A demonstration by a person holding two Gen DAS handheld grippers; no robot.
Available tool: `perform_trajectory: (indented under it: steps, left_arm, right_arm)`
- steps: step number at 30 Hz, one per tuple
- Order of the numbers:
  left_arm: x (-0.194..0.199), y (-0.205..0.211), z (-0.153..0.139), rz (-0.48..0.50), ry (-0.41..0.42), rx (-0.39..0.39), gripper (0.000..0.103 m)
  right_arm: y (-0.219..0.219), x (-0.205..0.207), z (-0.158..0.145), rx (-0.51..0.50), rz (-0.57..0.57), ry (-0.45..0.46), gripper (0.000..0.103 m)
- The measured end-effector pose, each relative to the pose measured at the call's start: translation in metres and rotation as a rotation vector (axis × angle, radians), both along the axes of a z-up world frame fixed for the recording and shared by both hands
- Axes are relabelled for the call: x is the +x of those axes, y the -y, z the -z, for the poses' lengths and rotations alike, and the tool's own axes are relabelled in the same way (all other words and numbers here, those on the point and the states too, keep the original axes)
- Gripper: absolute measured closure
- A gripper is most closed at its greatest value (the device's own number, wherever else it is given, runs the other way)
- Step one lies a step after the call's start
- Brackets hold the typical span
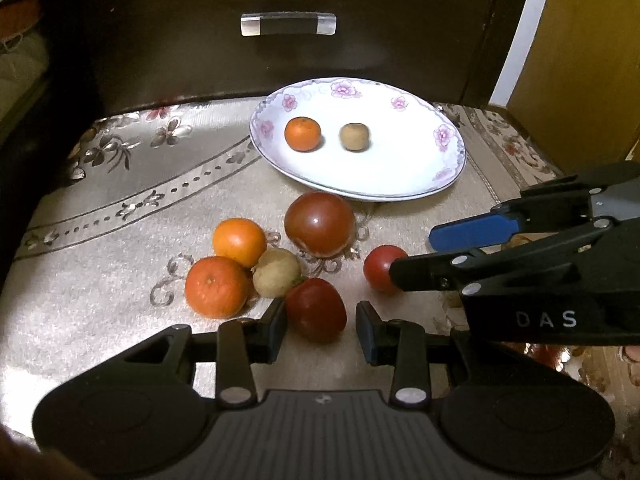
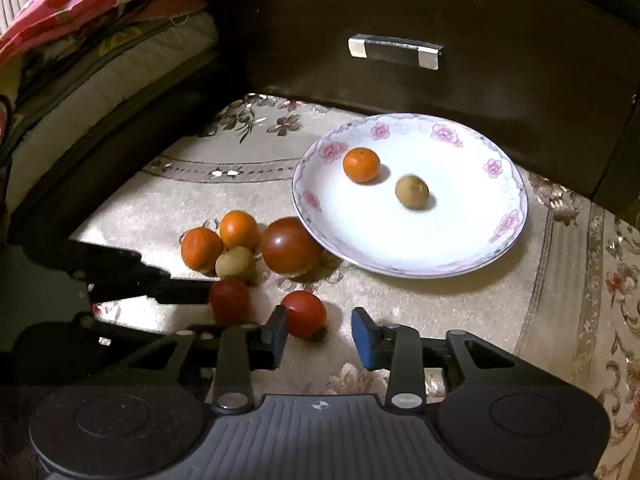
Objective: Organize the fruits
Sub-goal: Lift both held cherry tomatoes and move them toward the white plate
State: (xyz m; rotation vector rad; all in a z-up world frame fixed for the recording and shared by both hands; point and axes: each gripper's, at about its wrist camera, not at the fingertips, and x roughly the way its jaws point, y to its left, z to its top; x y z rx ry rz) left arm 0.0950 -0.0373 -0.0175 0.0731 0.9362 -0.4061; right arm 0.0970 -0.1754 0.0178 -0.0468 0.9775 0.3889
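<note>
My left tool (image 1: 320,326) is wide apart around a red tomato (image 1: 315,309). My right tool (image 2: 319,330) is apart too, by another tomato (image 2: 304,314). If I squeeze crooked, a tomato could roll away. The plate (image 1: 400,184) waits ahead.

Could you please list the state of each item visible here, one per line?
Left gripper: open, straddling a small red tomato.
Right gripper: open, beside another small tomato.
Plate: upright, holding one tangerine and one brown fruit.
Large tomato: on the cloth, beside the plate.
Drawer: closed.
</note>
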Motion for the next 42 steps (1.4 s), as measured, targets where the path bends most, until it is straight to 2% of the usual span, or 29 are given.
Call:
perform_trajectory:
  steps: [6, 23, 26, 27, 29, 36, 42]
  left_arm:
    - [-0.001, -0.001, -0.001, 0.033, 0.012, 0.017, 0.065]
    - [-0.008, -0.013, -0.003, 0.039, 0.004, 0.034, 0.065]
    - [-0.007, -0.013, -0.003, 0.037, 0.003, 0.033, 0.064]
    - [-0.006, -0.012, -0.002, 0.038, 0.005, 0.035, 0.064]
    - [-0.007, -0.011, -0.001, 0.039, 0.012, 0.038, 0.063]
    - [-0.002, -0.011, -0.001, 0.028, 0.014, 0.019, 0.065]
    - [-0.006, -0.005, -0.004, 0.075, 0.042, 0.027, 0.066]
  right_arm:
    - [0.001, 0.000, -0.001, 0.000, 0.002, 0.000, 0.068]
    - [-0.023, 0.007, 0.013, 0.006, -0.039, -0.037, 0.067]
    - [-0.024, 0.008, 0.015, 0.016, -0.035, -0.042, 0.072]
    - [-0.024, 0.007, 0.014, 0.021, -0.034, -0.043, 0.077]
    - [-0.024, 0.006, 0.013, 0.035, -0.040, -0.048, 0.081]
    - [-0.013, 0.006, 0.009, 0.014, -0.006, -0.038, 0.081]
    - [0.001, 0.005, 0.005, 0.015, 0.028, -0.031, 0.081]
